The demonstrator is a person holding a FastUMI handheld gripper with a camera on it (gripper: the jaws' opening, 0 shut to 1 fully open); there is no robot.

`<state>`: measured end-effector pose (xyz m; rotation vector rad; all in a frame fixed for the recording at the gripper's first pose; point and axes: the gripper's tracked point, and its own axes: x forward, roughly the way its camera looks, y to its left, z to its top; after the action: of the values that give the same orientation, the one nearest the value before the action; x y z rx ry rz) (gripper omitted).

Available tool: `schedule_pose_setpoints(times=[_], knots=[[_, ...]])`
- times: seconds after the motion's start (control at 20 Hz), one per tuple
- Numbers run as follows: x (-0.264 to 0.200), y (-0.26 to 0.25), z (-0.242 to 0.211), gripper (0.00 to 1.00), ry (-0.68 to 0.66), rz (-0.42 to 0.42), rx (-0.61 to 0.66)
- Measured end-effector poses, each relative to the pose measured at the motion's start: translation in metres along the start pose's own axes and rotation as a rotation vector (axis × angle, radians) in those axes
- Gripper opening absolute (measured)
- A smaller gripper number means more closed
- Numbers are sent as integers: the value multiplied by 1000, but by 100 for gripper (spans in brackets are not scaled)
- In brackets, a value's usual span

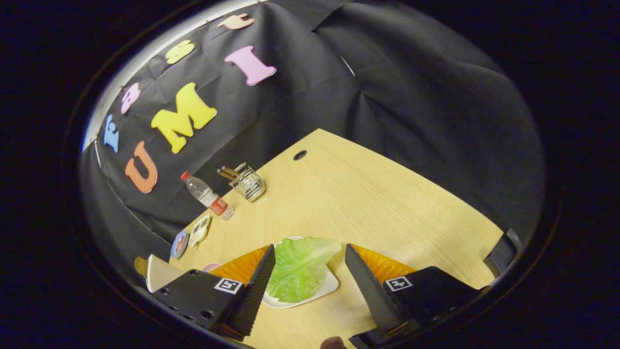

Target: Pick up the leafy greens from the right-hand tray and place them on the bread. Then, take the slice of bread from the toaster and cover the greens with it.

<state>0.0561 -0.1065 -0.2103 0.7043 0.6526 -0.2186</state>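
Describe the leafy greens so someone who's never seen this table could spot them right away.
On the light wooden table, look just ahead of the open gripper for a small white tray. The leafy greens lie on it, between the two fingers, neither touching them. They are one crinkled pale green leaf, the sole green thing here; the water bottle and wire basket stand far beyond.

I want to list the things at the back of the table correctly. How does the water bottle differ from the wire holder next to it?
The water bottle is clear plastic with a red cap and red label; the wire holder is a metal mesh basket. The bottle is tall and slim, the holder short and boxy. The holder has sticks poking out of it; the bottle is capped. Both stand near the booth's wall, far beyond the open gripper.
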Motion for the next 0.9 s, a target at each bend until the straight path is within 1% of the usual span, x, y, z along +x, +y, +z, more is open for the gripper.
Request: schedule_pose_setpoints(times=[0.05, 0.15, 0.25, 0.4, 0.45, 0.55, 0.7, 0.8, 0.9], knots=[[0, -4, -1, 89, 16, -7, 37], [6, -12, -4, 89, 40, -31, 83], [13, -14, -8, 89, 52, -52, 92], [21, -16, -15, 89, 91, -59, 121], [24, -22, -18, 89, 91, -77, 116], [26, -24, -17, 78, 96, -81, 142], [36, -21, -18, 78, 113, -65, 206], [38, -16, -21, 67, 131, -43, 261], [41, -24, -22, 58, 129, -78, 257]])
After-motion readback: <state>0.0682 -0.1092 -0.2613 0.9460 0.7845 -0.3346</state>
